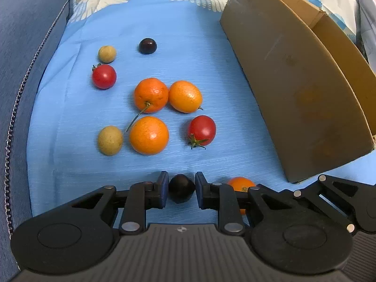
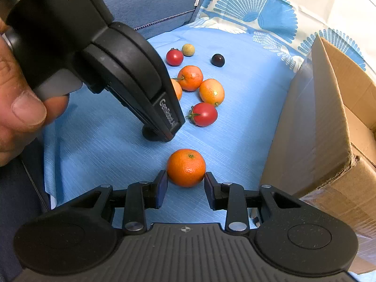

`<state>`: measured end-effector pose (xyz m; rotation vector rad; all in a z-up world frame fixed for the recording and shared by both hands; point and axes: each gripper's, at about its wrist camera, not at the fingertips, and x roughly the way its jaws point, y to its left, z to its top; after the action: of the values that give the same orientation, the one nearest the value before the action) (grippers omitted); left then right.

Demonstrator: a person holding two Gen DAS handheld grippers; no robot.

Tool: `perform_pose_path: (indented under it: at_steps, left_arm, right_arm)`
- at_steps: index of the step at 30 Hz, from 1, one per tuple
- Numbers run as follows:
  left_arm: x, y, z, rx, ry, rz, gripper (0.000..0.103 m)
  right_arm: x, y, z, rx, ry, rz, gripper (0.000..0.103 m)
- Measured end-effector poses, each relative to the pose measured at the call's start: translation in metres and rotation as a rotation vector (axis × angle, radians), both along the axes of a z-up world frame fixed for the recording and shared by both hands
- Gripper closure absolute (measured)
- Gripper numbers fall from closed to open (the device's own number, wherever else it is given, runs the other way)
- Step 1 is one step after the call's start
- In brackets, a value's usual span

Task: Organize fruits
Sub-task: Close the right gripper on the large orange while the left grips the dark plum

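Fruits lie on a blue cloth (image 1: 235,141). My left gripper (image 1: 181,181) points down with its blue pads pressed on a small dark fruit (image 1: 181,190). Seen from the right wrist, that left gripper (image 2: 156,136) rests its tip on the cloth, with the dark fruit (image 2: 147,134) barely showing. My right gripper (image 2: 185,176) is shut on an orange (image 2: 186,168) that sits on the cloth; the same orange (image 1: 240,183) peeks out behind the left gripper's linkage. Ahead lie three oranges (image 1: 151,95), two red tomatoes (image 1: 201,130), two tan round fruits (image 1: 110,140) and another dark fruit (image 1: 147,45).
A cardboard box (image 1: 293,82) stands on the right, its wall close to both grippers. A blue cushioned edge with a chain trim (image 1: 23,82) borders the cloth on the left. A person's hand (image 2: 18,108) holds the left gripper's handle.
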<state>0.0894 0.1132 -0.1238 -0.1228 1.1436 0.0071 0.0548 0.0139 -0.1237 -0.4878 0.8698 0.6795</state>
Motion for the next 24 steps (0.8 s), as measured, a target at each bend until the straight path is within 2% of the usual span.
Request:
perform_pose_path:
  at_steps: [14,20,21,22,24]
  left_arm:
    - [-0.011,-0.003,0.013,-0.004,-0.095,-0.001,0.077]
    - [-0.022,-0.003,0.025,-0.014,-0.164,0.005,0.077]
    - [-0.024,-0.004,0.027,-0.015,-0.18,0.004,0.077]
    - [-0.025,-0.003,0.03,-0.016,-0.197,0.002,0.077]
    - [-0.03,-0.003,0.035,-0.017,-0.234,0.005,0.077]
  right_arm:
    - [-0.007,-0.009,0.004,0.028,-0.034,-0.02,0.068]
    - [-0.015,-0.013,0.012,0.042,-0.056,-0.029,0.071]
    - [-0.016,-0.013,0.013,0.044,-0.059,-0.031,0.072]
    - [-0.018,-0.013,0.014,0.047,-0.064,-0.032,0.084]
    - [-0.021,-0.015,0.019,0.059,-0.08,-0.037,0.086]
